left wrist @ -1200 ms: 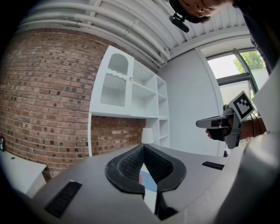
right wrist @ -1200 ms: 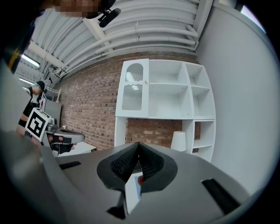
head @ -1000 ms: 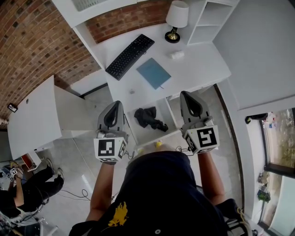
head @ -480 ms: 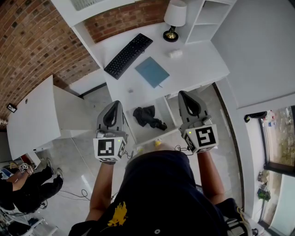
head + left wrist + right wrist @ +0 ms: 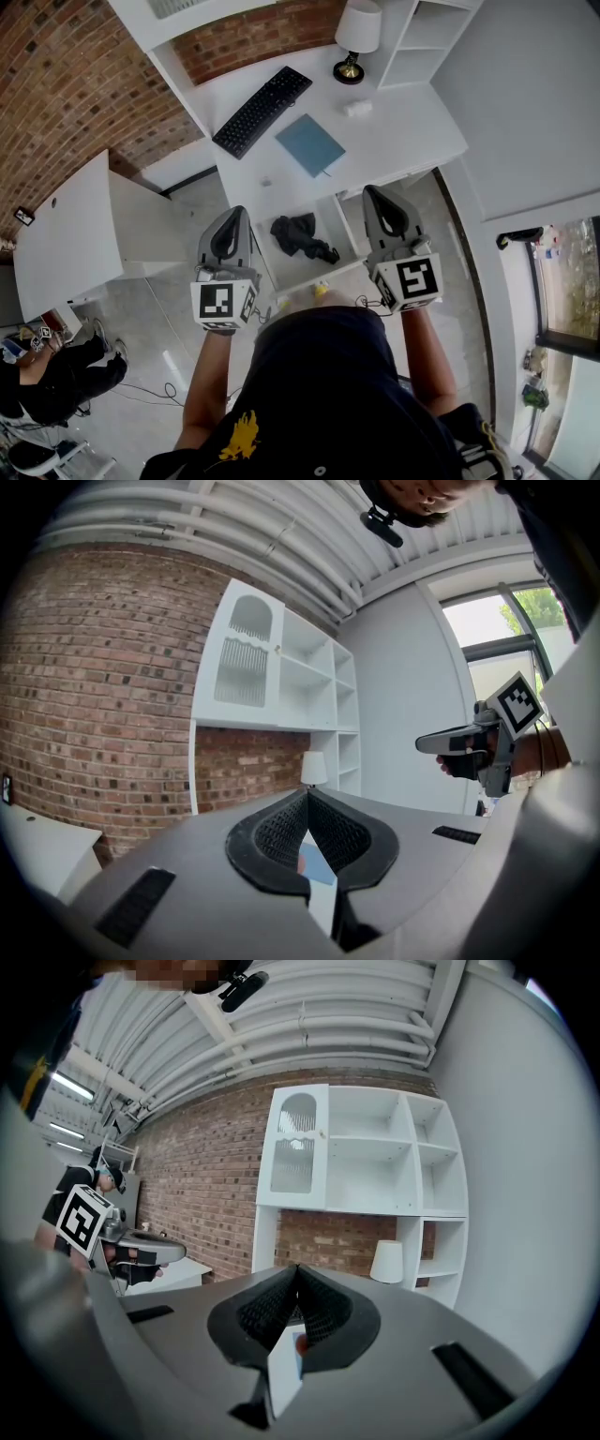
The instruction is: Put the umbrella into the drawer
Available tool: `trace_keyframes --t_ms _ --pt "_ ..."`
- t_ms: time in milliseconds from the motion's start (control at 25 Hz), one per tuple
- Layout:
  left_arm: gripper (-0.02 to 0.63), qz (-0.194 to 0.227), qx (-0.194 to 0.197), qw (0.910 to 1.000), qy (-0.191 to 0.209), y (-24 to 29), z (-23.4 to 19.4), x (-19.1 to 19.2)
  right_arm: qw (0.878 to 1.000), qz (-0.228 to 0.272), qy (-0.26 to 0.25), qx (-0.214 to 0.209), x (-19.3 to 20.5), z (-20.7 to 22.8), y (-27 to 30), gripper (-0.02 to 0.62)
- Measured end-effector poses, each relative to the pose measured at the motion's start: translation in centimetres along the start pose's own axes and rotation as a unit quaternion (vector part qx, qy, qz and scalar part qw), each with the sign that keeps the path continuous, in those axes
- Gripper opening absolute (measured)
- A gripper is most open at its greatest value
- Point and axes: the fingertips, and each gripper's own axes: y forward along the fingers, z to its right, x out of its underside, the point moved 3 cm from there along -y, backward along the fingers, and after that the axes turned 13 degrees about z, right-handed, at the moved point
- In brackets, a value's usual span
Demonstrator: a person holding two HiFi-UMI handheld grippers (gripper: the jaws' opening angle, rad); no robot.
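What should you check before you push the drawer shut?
1. Umbrella all inside the drawer: ok, nothing seems to stick over the rim.
2. Drawer shut: not ok, it stands open under the desk.
3. Left gripper free: ok, jaws together, nothing between them.
4. Right gripper free: ok, jaws together, nothing between them.
5. Grippers out of the drawer: ok, one shows at each side of it.
6. Drawer front free to push: cannot tell, the person's body partly hides it.
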Motion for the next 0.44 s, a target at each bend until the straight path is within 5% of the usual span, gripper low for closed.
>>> trace_keyframes --t_ms 440 --pt "0.017 0.010 -0.005 0.9999 0.002 -0.3 -0.8 -1.1 1.000 0.007 -0.013 -0.017 -0.6 -0.3 1.5 0.002"
